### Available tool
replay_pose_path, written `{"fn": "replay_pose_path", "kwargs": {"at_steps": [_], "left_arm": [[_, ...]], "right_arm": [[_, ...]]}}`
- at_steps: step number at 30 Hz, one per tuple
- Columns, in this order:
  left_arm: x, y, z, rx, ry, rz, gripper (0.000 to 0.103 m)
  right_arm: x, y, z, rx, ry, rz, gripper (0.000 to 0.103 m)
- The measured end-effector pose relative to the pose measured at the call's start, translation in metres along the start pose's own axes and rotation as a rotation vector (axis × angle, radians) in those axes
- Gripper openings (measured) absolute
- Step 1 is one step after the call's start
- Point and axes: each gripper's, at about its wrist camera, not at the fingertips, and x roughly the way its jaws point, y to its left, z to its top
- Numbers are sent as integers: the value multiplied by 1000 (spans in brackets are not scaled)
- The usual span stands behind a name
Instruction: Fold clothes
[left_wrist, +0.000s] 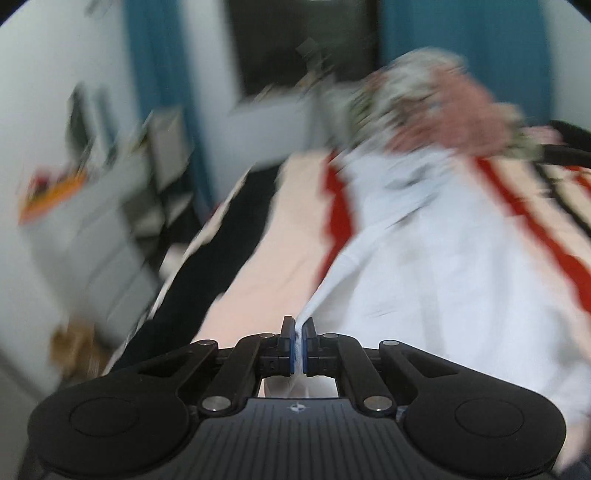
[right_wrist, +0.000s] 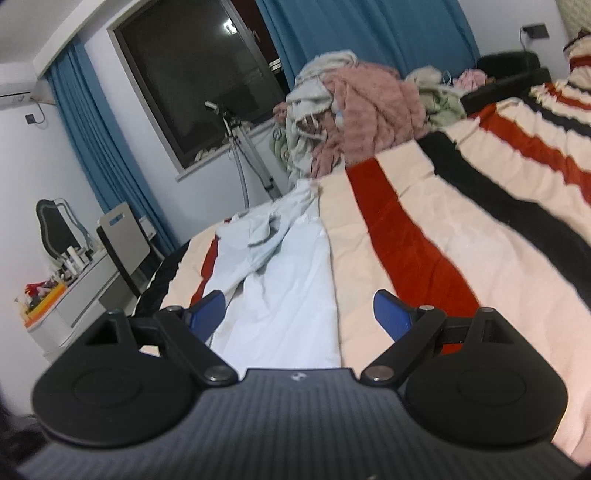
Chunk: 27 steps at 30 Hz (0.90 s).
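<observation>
A white garment (left_wrist: 424, 258) lies spread on the striped bed; the left wrist view is motion-blurred. My left gripper (left_wrist: 298, 341) is shut on a pulled-up edge of the white garment, which stretches taut from the jaws toward the far end. In the right wrist view the same white garment (right_wrist: 280, 288) lies lengthwise on the bed, bunched at its far end. My right gripper (right_wrist: 299, 308) is open and empty, hovering over the near end of the garment, with its blue pads (right_wrist: 391, 314) spread wide.
The bed cover (right_wrist: 424, 236) has cream, red and black stripes. A pile of pink and pale clothes (right_wrist: 351, 110) sits at the far end of the bed. A dressing table (right_wrist: 74, 291) with bottles, a chair (right_wrist: 125, 240) and a stand (right_wrist: 243, 147) are to the left, by the window.
</observation>
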Motion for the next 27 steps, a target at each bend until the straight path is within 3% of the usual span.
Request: {"fn": "replay_pose_path", "kwargs": {"at_steps": [3,6,11,14,15,18,23,25,27], "left_arm": [[-31,-36,-1,62,-46,-136,3],[-30,-70,-12,97,27,-269,3],[4,-107,-39,170,195,-336,3],[8,-102,-39,162,219,-363,9],[7,-99,-36,154,219,-374,16],[4,-90,-25,128,213,-399,50],[5,-78,4,113,130,-372,69],[10,-74,19,117,87,-352,83],[17,-72,34,115,37,-343,88]], "right_arm": [[-3,1,2,-12,-24,0,89],[-2,2,2,-16,-20,13,88],[-2,1,2,-19,-12,9,89],[-3,0,2,-21,-12,6,89],[-3,0,1,-23,-12,7,89],[-2,3,1,-29,-9,17,88],[-2,8,-1,-74,-21,28,88],[-3,11,-1,-114,-36,19,88],[-1,13,-2,-135,-44,5,88]]}}
